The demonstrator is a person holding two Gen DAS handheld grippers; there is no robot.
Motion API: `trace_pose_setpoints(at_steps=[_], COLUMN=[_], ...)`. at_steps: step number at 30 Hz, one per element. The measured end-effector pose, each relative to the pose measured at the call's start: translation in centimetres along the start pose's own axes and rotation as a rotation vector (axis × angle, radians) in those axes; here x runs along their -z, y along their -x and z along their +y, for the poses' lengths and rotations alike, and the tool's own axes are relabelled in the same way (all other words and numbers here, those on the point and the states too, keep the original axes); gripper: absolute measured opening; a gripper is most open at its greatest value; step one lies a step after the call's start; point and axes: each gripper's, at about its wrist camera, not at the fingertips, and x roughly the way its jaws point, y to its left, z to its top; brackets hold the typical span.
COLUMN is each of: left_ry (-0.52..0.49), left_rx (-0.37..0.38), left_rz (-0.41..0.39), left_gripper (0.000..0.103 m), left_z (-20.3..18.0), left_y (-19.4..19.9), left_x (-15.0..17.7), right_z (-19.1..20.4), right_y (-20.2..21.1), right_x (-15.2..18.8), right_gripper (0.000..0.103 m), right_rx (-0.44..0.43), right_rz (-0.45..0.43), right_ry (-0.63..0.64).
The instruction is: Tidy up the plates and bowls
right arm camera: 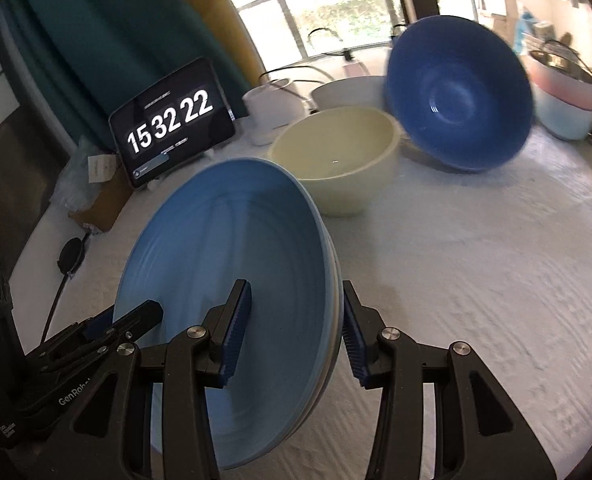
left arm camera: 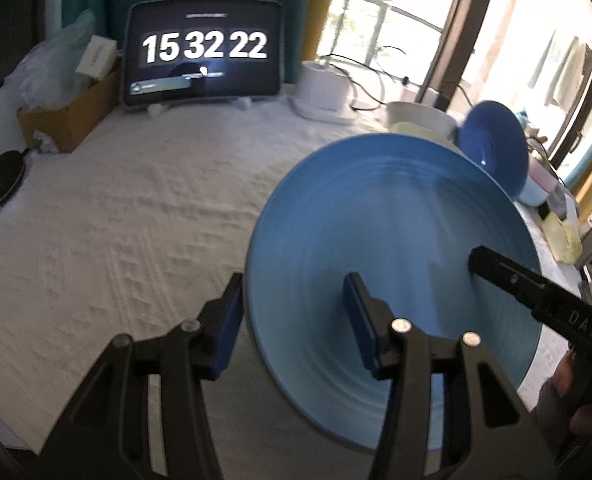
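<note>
The left gripper (left arm camera: 296,322) points forward and steeply down, its two blue-padded fingers set partway apart, one on each face of a tilted plate's left rim. The right gripper (right arm camera: 297,330) mirrors it at the plate's right rim, tilted down alike, one pad inside the dish and one behind it. Whether the pads actually press cannot be made out. A hand (left arm camera: 571,396) shows at the near right, wrapped round the right gripper's handle.
</note>
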Motion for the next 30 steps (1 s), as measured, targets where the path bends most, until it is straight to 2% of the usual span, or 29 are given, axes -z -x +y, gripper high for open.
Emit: trace_pose_setpoints(at_steps=[19, 25, 30], left_ry=[0.084, 0.088, 0.046], left_rx=[-0.077, -0.091, -0.125], left_rz=[0.009, 0.01, -0.02], left_gripper=[0.051, 0.051, 0.051], left_z=[7.0, 8.0, 7.4], left_y=[-3.1, -4.2, -4.5], left_x=[-2.6, -2.8, -2.8], right_z=[5.4, 6.4, 6.0], right_y=[-7.2, -9.2, -10.2], right_x=[-3.3, -4.0, -4.2], right_gripper=[0.046, 0.047, 0.048], right_rx=[-0.053, -0.056, -0.063], right_rz=[0.069, 0.095, 0.124], right_ry=[0.07, 0.085, 0.065])
